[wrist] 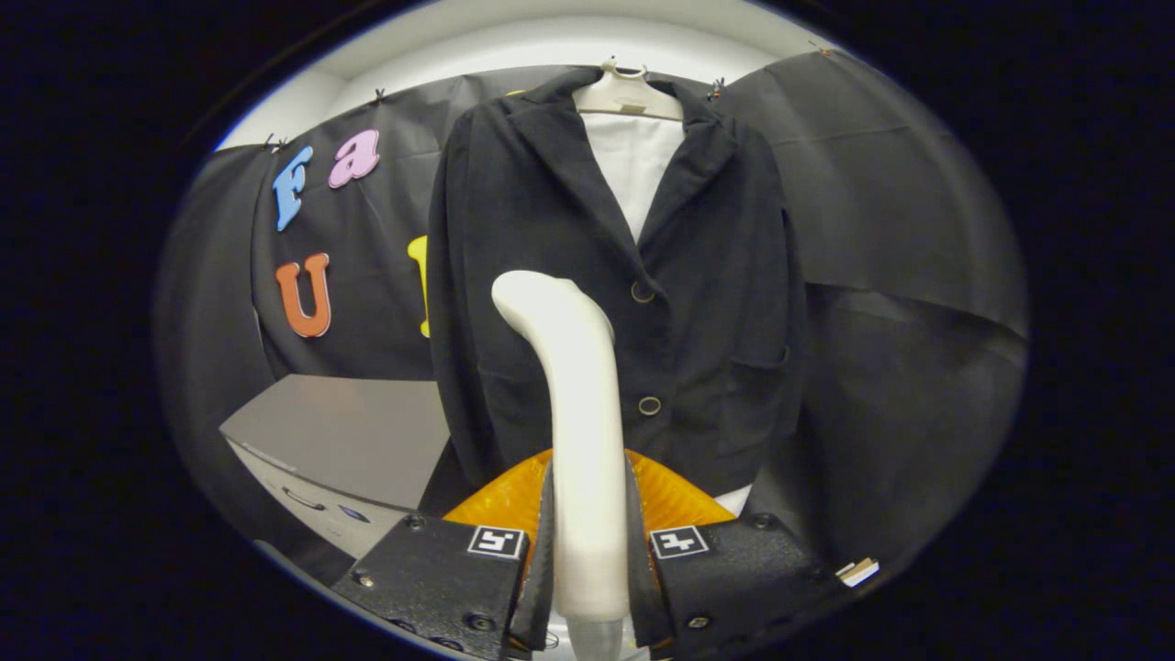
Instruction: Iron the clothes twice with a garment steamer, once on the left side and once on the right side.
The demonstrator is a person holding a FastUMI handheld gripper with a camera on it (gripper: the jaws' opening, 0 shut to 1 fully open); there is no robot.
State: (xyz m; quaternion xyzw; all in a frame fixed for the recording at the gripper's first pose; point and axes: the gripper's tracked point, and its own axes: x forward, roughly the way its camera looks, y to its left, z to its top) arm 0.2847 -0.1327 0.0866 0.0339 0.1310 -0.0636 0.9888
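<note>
claw (587,560) clamped on white garment steamer (574,404) handle; steamer head near black jacket (707,303) on hanger (629,92)

white hanger (628,95) carrying black jacket (551,275), grey cabinet (340,436) beside, bare top

Black cloth (881,229) drapes the booth's wall, pinned along its top edge. Above it runs a white wall (551,37). A grey cabinet (340,441) stands low beside the cloth.

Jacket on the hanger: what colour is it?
Black, clearest in the gripper view: the jacket hangs beyond the steamer.
</note>
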